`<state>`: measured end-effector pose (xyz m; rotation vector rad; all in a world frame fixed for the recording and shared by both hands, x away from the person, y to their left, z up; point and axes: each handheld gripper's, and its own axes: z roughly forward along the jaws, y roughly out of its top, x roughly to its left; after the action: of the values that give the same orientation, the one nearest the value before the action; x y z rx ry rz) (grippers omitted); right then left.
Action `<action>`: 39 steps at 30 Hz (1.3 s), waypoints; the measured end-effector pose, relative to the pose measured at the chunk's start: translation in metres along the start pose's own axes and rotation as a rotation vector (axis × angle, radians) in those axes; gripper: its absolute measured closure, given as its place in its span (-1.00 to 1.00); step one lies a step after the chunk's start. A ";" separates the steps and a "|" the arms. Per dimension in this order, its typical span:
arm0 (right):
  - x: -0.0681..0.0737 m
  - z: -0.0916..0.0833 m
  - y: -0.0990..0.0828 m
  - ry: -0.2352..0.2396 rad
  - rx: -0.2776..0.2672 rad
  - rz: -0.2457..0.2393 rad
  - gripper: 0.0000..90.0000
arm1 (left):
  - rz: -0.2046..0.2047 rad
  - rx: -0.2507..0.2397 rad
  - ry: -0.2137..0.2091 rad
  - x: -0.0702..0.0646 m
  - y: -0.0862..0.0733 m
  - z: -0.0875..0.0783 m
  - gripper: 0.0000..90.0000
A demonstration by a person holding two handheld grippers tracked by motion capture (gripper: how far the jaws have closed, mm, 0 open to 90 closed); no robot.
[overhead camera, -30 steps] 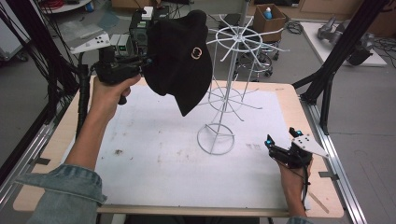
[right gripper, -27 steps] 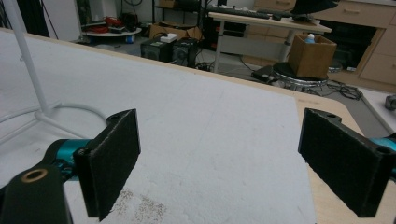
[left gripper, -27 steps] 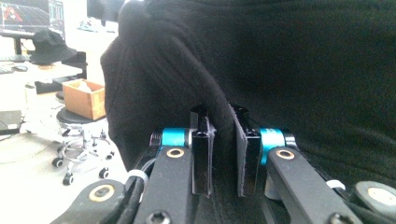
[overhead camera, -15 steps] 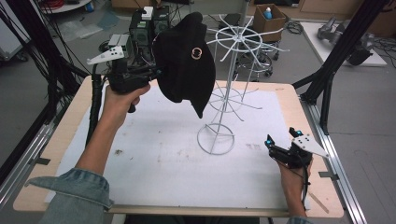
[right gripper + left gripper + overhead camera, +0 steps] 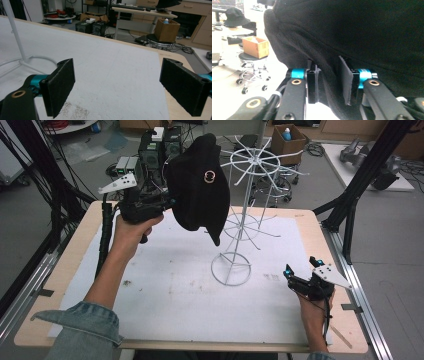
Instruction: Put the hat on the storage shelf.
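A black hat with a small metal ring badge hangs in the air above the table's far left, close beside the white wire rack. My left gripper is shut on the hat's edge; in the left gripper view the dark fabric sits pinched between the pads of my left gripper. My right gripper rests low at the table's right front, open. In its own view my right gripper has nothing between its jaws, and the rack's pole stands to the left.
A white mat covers the wooden table. The rack's ring base stands mid-table. Black frame posts rise at the right and left. Electronics boxes and a cardboard box lie beyond the far edge.
My left hand has turned and dropped slightly toward the table with the hat, whose peak now hangs lower beside the rack. The right gripper has stayed put.
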<state>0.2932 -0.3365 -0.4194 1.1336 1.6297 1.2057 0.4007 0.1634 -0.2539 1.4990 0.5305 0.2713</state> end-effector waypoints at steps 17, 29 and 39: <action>0.001 0.000 0.000 -0.001 0.001 -0.004 -0.73 | -0.035 -0.057 0.045 0.004 -0.003 -0.024 0.11; 0.001 0.000 0.000 -0.001 -0.004 -0.002 -0.73 | -0.015 -0.087 0.143 0.002 -0.010 -0.064 -0.12; 0.004 0.005 0.002 0.006 -0.012 -0.003 -0.73 | 0.081 -0.012 0.303 -0.014 -0.031 -0.088 -0.34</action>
<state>0.2969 -0.3313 -0.4193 1.1206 1.6264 1.2167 0.3413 0.2308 -0.2809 1.4776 0.7078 0.5698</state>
